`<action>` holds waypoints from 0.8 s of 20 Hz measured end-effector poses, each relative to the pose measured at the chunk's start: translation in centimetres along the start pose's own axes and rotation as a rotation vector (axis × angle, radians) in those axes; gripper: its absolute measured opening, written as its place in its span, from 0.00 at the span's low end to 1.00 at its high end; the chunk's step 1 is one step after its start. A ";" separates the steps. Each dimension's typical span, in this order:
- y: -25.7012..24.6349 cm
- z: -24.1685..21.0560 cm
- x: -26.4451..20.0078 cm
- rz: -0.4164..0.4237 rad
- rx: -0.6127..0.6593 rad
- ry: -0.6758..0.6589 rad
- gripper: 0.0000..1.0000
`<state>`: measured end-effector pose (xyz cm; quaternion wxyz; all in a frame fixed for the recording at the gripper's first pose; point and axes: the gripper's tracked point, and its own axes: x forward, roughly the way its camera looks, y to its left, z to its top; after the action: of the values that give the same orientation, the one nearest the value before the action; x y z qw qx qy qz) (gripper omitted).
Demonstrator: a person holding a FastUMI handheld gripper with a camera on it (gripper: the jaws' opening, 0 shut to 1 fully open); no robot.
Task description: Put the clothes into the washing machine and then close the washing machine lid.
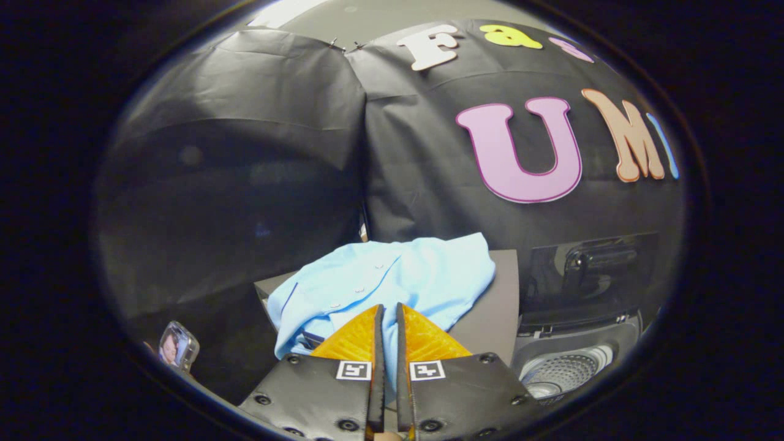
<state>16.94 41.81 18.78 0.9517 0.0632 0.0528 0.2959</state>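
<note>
Light-blue shirt lies crumpled on the grey bench, no readable label showing. The hand-held gripper has its orange fingers nearly together, pinching the cloth. Beside the bench, the washing machine stands with its lid up.

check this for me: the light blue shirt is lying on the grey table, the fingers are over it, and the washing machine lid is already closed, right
Not quite. In the gripper view the washing machine lid stands open, with the drum showing below it. The rest holds: the light blue shirt lies on the grey table, and the fingers are over it, nearly together.

Gripper jaws nearly together, level.
</note>
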 end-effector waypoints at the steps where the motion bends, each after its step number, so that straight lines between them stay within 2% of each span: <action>1: -0.1 0.3 -0.1 0.006 0.017 -0.008 0.09; 4: -1.0 2.3 -0.5 -0.025 0.005 -0.047 0.09; 7: -4.2 4.0 -1.2 -0.104 -0.040 -0.077 0.09; 16: -18.9 7.3 -5.0 -0.480 -0.205 -0.107 0.08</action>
<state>24.44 22.85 23.43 0.9975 -0.0325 -0.0144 0.0616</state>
